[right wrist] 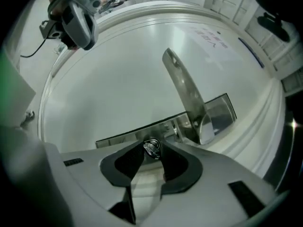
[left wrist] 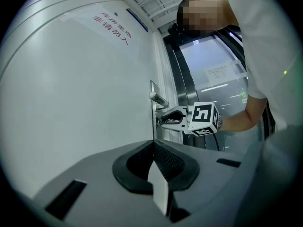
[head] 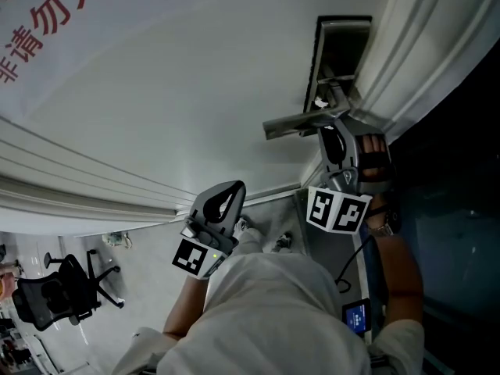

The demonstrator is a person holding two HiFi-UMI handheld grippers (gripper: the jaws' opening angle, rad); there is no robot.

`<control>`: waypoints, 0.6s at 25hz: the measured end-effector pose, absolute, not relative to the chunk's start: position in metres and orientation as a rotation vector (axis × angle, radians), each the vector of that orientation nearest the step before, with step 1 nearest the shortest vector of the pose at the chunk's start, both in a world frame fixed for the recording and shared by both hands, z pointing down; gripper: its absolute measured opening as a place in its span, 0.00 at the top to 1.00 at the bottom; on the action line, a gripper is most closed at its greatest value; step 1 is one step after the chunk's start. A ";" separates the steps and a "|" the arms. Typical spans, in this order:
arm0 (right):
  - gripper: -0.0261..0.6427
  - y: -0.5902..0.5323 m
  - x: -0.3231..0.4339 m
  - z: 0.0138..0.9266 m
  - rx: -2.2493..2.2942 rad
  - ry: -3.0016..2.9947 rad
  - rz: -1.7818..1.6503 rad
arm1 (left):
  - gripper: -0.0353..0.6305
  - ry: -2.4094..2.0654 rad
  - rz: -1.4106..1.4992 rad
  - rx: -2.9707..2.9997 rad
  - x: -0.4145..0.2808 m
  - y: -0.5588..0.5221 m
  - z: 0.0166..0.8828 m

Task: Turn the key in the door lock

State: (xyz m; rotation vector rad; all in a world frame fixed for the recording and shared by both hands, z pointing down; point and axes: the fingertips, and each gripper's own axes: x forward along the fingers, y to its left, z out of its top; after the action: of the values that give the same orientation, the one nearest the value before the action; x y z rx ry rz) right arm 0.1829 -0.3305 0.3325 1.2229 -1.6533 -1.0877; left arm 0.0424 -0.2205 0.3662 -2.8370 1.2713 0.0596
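Observation:
The white door point(head: 195, 92) carries a steel lock plate point(right wrist: 222, 110) and a lever handle point(right wrist: 184, 93). The small silver key point(right wrist: 151, 147) sticks out of the lock beside the handle. My right gripper point(right wrist: 152, 150) points at the plate, and the key's head sits between its tips. Its jaws stand apart and I see no firm press on the key. In the head view the right gripper point(head: 332, 127) is just below the handle point(head: 301, 121). My left gripper point(head: 234, 187) hangs away from the lock. Its pads point(left wrist: 154, 145) are shut together on nothing.
Red lettering point(head: 47, 22) is printed on the door's far part. A dark glass panel point(head: 453, 170) borders the door frame on the right. An office chair point(head: 55, 291) stands on the floor at lower left. A small lit screen point(head: 357, 316) hangs at the person's side.

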 end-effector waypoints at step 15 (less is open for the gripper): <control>0.79 -0.335 0.189 0.319 1.604 -2.316 -0.347 | 0.94 1.253 0.061 -2.851 0.051 -0.220 0.367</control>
State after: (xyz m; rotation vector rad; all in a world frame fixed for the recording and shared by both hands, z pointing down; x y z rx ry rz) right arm 0.1889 -0.3346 0.3187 1.6039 -2.3160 -0.3467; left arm 0.0512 -0.2201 0.3667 -2.8509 1.2531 0.0614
